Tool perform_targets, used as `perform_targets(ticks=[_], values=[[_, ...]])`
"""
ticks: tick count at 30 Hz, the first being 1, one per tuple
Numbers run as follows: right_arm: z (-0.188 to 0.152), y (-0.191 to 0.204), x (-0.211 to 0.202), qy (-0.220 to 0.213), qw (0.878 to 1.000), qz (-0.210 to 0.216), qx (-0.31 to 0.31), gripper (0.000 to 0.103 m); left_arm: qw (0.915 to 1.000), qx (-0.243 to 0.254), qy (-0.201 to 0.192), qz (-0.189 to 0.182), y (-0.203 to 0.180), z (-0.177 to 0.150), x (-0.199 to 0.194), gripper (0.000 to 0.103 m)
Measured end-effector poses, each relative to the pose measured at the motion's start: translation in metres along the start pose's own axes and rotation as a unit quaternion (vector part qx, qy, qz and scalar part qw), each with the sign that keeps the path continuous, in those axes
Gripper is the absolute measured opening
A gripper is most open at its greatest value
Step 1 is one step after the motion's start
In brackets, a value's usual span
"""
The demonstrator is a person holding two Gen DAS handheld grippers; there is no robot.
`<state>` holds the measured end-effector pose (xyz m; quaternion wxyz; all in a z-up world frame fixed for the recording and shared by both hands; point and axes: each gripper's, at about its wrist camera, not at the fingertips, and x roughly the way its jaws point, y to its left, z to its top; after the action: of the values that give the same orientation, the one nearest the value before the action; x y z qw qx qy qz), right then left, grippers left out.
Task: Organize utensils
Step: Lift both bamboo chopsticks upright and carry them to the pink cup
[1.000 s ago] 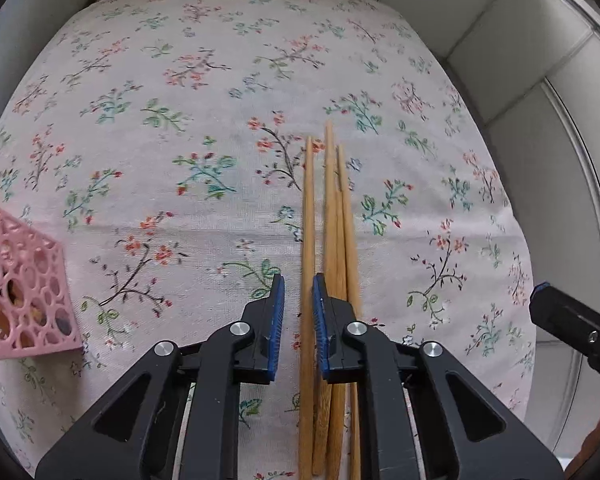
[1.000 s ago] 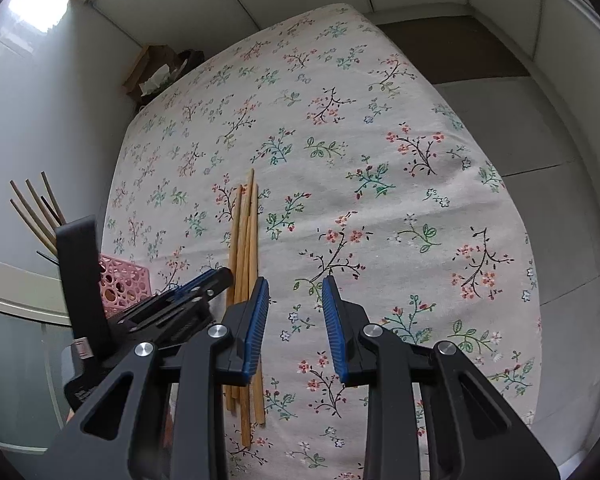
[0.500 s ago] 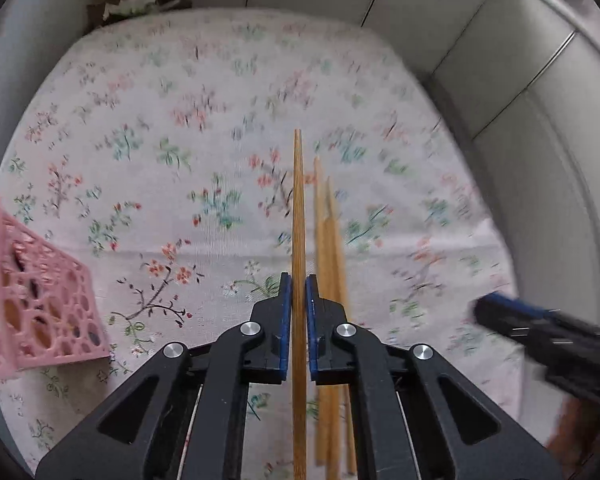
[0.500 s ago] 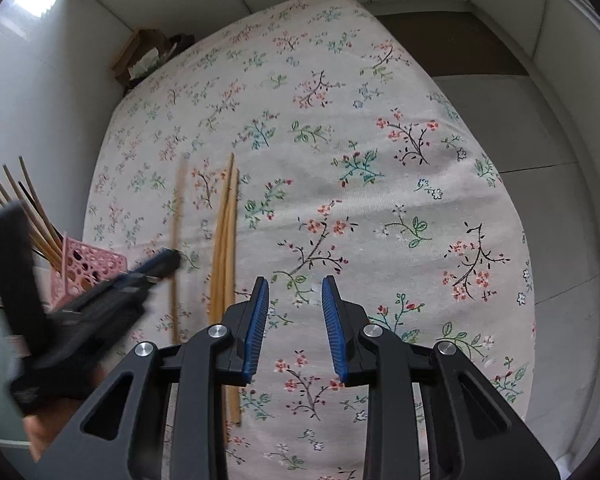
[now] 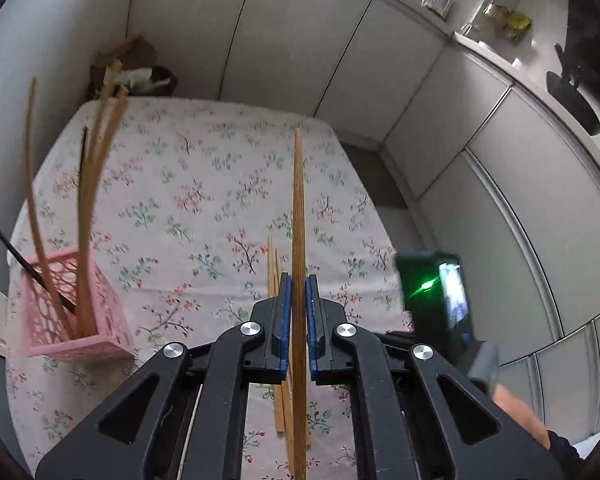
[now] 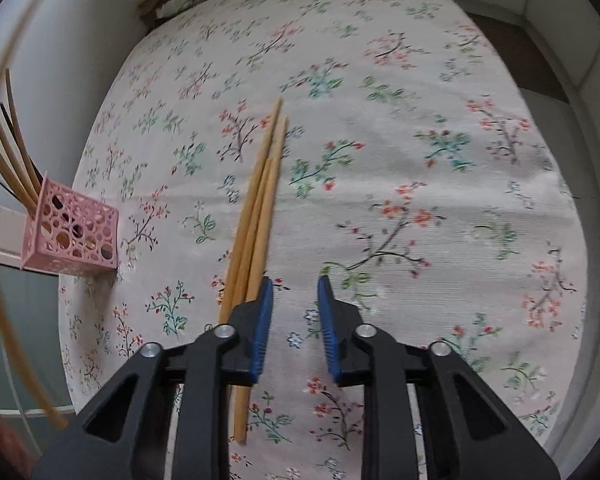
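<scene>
Left gripper (image 5: 296,312) pinching a single wooden chopstick (image 5: 298,216) between its blue pads, jaws nearly shut, the stick lifted clear of the floral tablecloth (image 5: 204,200) and pointing away along the fingers

Right gripper (image 6: 294,308) hovering over the cloth with jaws closing, a moderate gap between them and nothing in it, its left finger (image 6: 262,312) just beside the two remaining chopsticks (image 6: 256,208) lying side by side on the cloth

Pink perforated basket (image 6: 74,232) sitting near the table's left edge, well apart from the loose pair, holding several chopsticks (image 6: 8,152) leaning upright
</scene>
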<state>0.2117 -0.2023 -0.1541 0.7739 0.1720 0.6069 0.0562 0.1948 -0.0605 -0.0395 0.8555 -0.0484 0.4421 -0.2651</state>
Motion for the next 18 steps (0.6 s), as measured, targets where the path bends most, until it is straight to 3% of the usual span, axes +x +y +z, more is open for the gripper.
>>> perform_targets(ticks=[10, 14, 18], values=[[-0.005, 0.023, 0.02, 0.009, 0.999, -0.01, -0.028, 0.017, 0.9997, -0.006, -0.021, -0.01, -0.001, 0.003, -0.021, 0.006], [-0.007, 0.038, 0.024, 0.002, 0.997, -0.047, -0.058, 0.017, 0.9996, -0.006, -0.026, -0.009, 0.001, 0.004, -0.023, 0.006], [-0.005, 0.043, 0.026, 0.001, 0.997, -0.052, -0.059, 0.017, 0.9995, -0.005, -0.032, -0.004, 0.0, 0.005, -0.027, 0.006]])
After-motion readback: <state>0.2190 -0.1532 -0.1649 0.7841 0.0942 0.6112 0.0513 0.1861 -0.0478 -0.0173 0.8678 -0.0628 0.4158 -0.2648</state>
